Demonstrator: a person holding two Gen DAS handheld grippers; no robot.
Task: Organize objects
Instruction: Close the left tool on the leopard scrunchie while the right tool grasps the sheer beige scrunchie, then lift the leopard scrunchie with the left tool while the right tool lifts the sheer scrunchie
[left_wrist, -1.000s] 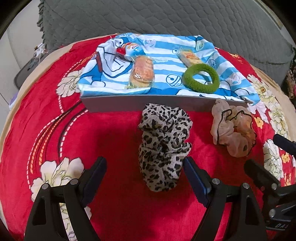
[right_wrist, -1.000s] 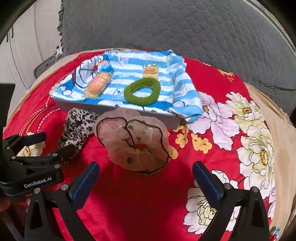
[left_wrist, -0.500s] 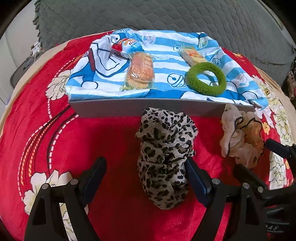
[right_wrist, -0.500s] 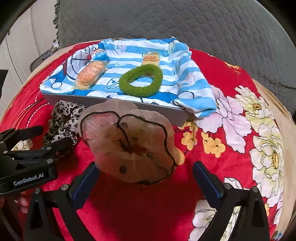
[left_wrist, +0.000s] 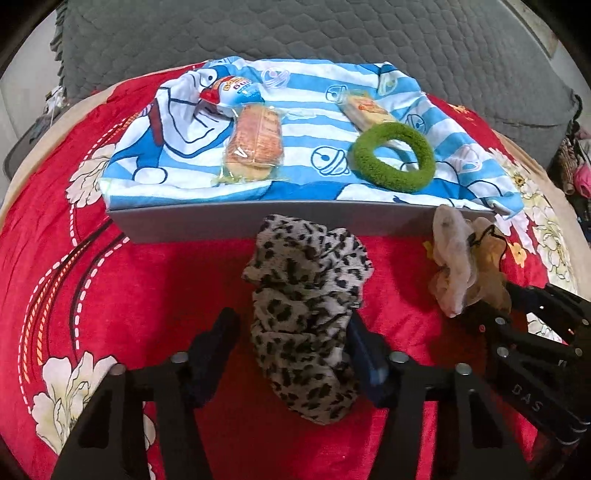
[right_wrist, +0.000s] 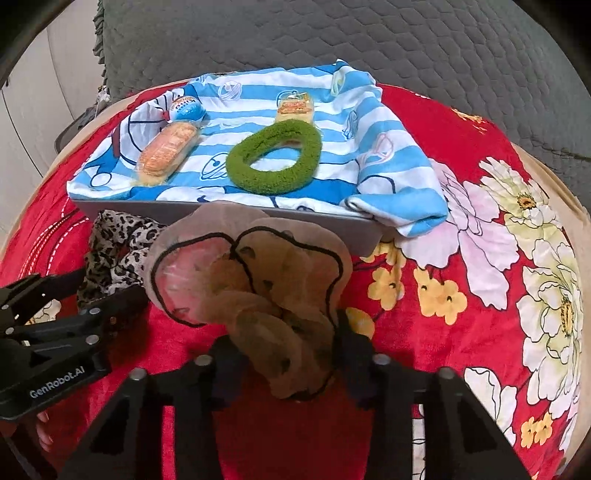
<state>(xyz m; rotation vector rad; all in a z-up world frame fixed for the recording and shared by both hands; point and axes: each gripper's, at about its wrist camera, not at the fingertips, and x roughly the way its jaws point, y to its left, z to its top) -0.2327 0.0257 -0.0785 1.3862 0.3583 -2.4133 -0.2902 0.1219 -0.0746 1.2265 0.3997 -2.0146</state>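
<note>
Readable writing is scarce: "GenRobot.AI" on the body of the left tool (right_wrist: 107, 295) seen in the right wrist view, and "DAS" on the right tool's body in the left wrist view; the print on the snack wrappers is too small to read.

Since a second ago both tools have come in closer and narrowed from wide apart. The left tool (left_wrist: 291, 350) is closing around the leopard-print fabric scrunchie (left_wrist: 306, 306), its right pad against the cloth and its left pad just beside it. The right tool (right_wrist: 284, 354) is closing on the sheer beige scrunchie with black trim (right_wrist: 251, 280), pads pinching its near folds.

Both scrunchies lie on the red flowered blanket (left_wrist: 129, 295), against the near wall of the grey tray (left_wrist: 184, 225) at 12 o'clock. The tray is lined with a blue-and-white striped cartoon cloth (left_wrist: 306, 122) carrying a fuzzy green ring scrunchie (left_wrist: 391, 158), a wrapped orange cake (left_wrist: 255, 140), a round blue-and-red packet (left_wrist: 232, 92) and a small yellow packet (left_wrist: 365, 109). Open blanket lies at 9 o'clock of the left tool and 3 o'clock of the right; a grey quilted cushion (right_wrist: 332, 37) bounds the far edge.
</note>
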